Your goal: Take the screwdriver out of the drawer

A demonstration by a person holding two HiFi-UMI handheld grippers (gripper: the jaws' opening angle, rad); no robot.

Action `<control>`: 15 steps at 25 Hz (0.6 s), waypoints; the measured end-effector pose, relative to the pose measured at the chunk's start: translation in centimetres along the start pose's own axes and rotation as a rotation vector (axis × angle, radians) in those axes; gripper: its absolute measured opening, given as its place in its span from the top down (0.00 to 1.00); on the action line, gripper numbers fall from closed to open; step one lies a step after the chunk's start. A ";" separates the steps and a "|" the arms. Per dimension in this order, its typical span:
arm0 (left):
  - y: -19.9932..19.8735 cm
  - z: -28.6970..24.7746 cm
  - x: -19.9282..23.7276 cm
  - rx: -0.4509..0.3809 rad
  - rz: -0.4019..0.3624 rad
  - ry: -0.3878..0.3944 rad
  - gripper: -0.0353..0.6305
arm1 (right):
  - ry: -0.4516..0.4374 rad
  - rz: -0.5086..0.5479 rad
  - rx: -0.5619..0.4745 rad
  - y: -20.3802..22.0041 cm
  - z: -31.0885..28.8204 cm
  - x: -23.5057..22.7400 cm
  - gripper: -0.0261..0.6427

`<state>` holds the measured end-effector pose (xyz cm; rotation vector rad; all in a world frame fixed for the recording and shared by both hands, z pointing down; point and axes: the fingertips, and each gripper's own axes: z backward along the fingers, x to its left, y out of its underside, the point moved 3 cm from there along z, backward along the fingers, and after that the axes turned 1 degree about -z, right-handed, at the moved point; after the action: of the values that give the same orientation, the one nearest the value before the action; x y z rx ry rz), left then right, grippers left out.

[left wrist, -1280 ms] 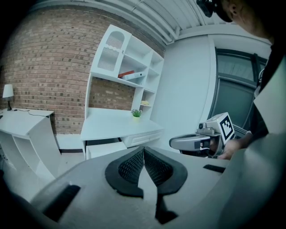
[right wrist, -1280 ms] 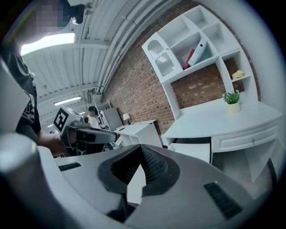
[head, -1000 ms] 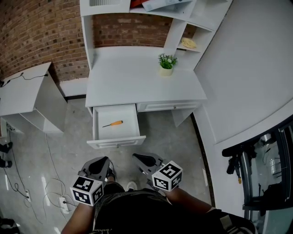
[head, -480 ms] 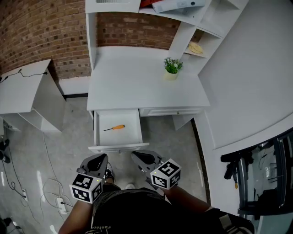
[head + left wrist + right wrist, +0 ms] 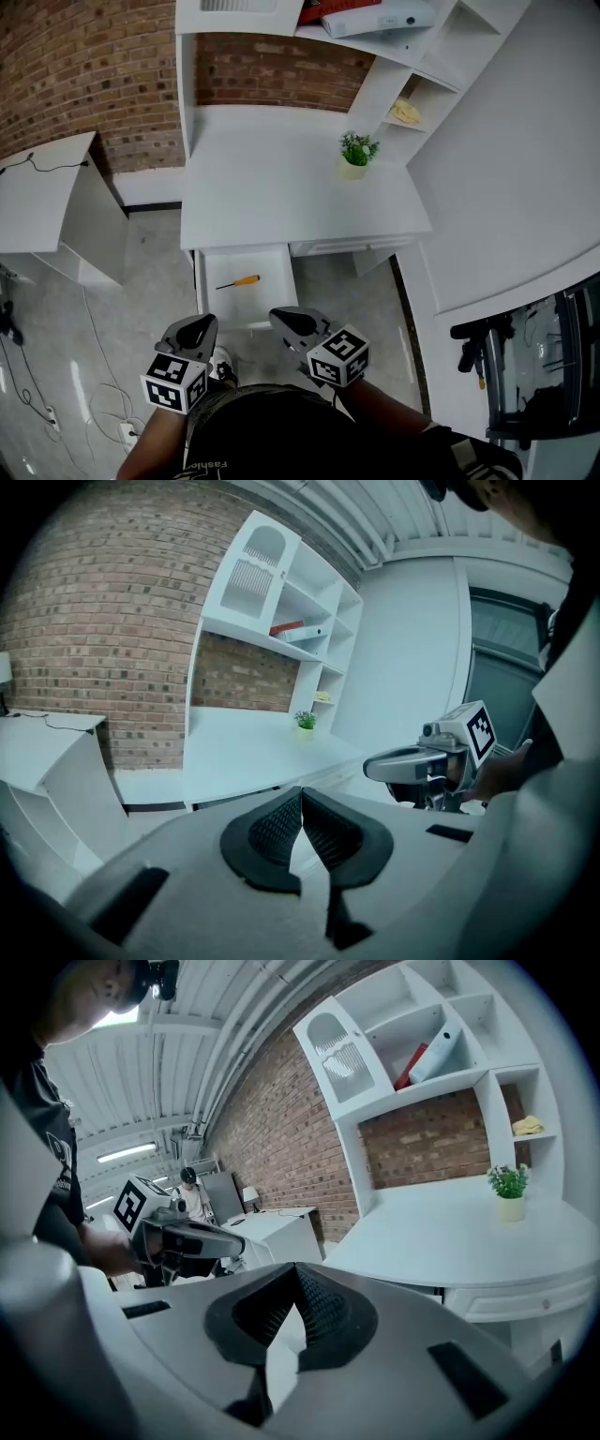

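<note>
White desk [image 5: 281, 187], brick wall behind. Screwdriver [image 5: 239, 280] lies in the open drawer [image 5: 267, 264]; only the head view shows it. Left gripper [image 5: 197, 328] and right gripper [image 5: 292, 322] hover side by side just before the drawer front, jaws closed on nothing.

Small potted plant [image 5: 357, 153] stands on the white desk [image 5: 272, 192] (toward its right rear), brick wall [image 5: 84, 75] behind
</note>
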<state>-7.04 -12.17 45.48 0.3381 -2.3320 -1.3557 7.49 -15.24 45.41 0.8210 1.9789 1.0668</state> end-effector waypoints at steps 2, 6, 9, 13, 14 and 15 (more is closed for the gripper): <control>-0.4 -0.7 1.5 0.010 -0.007 0.009 0.92 | 0.011 -0.002 0.004 -0.6 -1.3 -0.3 0.95; -0.9 -2.2 3.8 0.037 -0.017 0.043 0.92 | 0.033 -0.014 0.014 -1.5 -3.6 -0.8 0.95; -1.6 -3.0 5.5 0.039 -0.021 0.071 0.92 | 0.056 -0.014 0.025 -2.0 -5.3 -1.4 0.95; -2.4 -4.2 7.5 0.047 -0.037 0.108 0.92 | 0.103 -0.028 0.038 -2.1 -7.1 -2.5 0.95; -2.5 -4.4 8.0 0.049 -0.040 0.117 0.92 | 0.114 -0.031 0.041 -2.2 -7.5 -2.6 0.95; -2.6 -4.7 8.5 0.051 -0.044 0.126 0.92 | 0.125 -0.031 0.043 -2.2 -7.9 -2.8 0.95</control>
<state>-12.36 -20.50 47.26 0.4784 -2.2707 -1.2583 1.98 -21.66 47.35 0.7599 2.1185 1.0841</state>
